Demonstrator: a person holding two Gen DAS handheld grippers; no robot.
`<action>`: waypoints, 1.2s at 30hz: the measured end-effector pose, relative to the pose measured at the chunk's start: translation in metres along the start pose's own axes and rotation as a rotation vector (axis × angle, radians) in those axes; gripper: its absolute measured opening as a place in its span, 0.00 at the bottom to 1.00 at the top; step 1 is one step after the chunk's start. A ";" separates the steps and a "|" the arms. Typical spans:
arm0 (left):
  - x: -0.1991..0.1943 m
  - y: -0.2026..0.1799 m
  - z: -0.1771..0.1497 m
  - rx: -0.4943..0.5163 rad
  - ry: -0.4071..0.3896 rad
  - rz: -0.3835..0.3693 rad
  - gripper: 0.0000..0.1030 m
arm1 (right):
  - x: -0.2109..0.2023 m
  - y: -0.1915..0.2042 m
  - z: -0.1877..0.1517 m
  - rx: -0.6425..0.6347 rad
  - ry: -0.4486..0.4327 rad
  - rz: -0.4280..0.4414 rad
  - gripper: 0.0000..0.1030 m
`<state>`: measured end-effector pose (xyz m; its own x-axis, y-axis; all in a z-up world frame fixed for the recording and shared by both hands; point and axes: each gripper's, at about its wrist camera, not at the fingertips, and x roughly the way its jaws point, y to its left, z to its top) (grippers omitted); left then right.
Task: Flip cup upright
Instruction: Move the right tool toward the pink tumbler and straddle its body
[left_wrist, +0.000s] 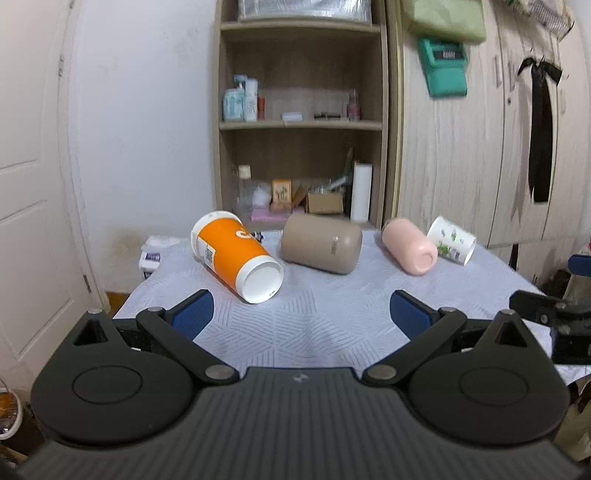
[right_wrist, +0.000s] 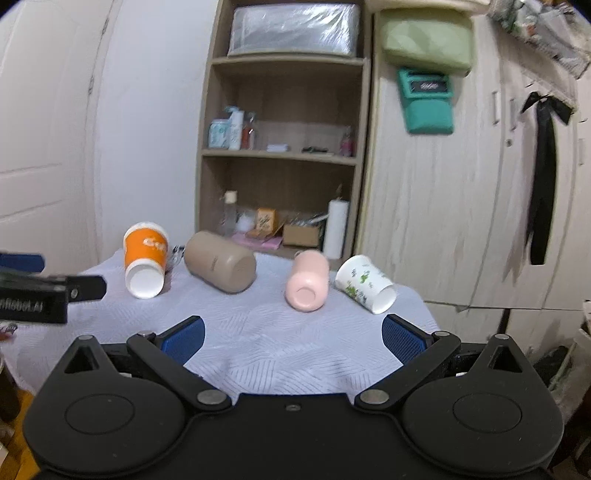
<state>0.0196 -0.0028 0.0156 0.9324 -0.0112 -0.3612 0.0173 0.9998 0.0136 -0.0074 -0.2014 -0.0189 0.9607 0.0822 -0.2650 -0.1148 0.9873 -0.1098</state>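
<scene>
Several cups lie on their sides on a table with a white patterned cloth (left_wrist: 314, 325). From left to right they are an orange paper cup (left_wrist: 236, 256) (right_wrist: 144, 264), a tan cup (left_wrist: 320, 243) (right_wrist: 219, 262), a pink cup (left_wrist: 408, 245) (right_wrist: 307, 280) and a white cup with a green plant print (left_wrist: 451, 240) (right_wrist: 365, 284). My left gripper (left_wrist: 301, 314) is open and empty, short of the orange and tan cups. My right gripper (right_wrist: 293, 336) is open and empty, short of the pink cup.
A wooden shelf unit (left_wrist: 301, 122) with bottles, boxes and a paper roll stands behind the table. A pale wardrobe (left_wrist: 461, 147) is at the right, a white door (left_wrist: 33, 184) at the left. The other gripper shows at each view's edge (left_wrist: 554, 321) (right_wrist: 40, 291).
</scene>
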 end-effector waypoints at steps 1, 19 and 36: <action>0.005 -0.001 0.005 0.012 0.019 0.002 1.00 | 0.004 -0.004 0.002 -0.005 0.019 0.016 1.00; 0.132 -0.030 0.070 -0.072 0.361 -0.291 1.00 | 0.079 -0.047 0.042 0.073 0.270 0.308 1.00; 0.215 -0.035 0.068 -0.288 0.496 -0.378 0.97 | 0.197 -0.061 0.041 0.127 0.399 0.227 0.78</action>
<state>0.2439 -0.0414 0.0005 0.6049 -0.4186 -0.6774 0.1483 0.8950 -0.4206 0.1996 -0.2398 -0.0254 0.7399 0.2640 -0.6188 -0.2549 0.9612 0.1053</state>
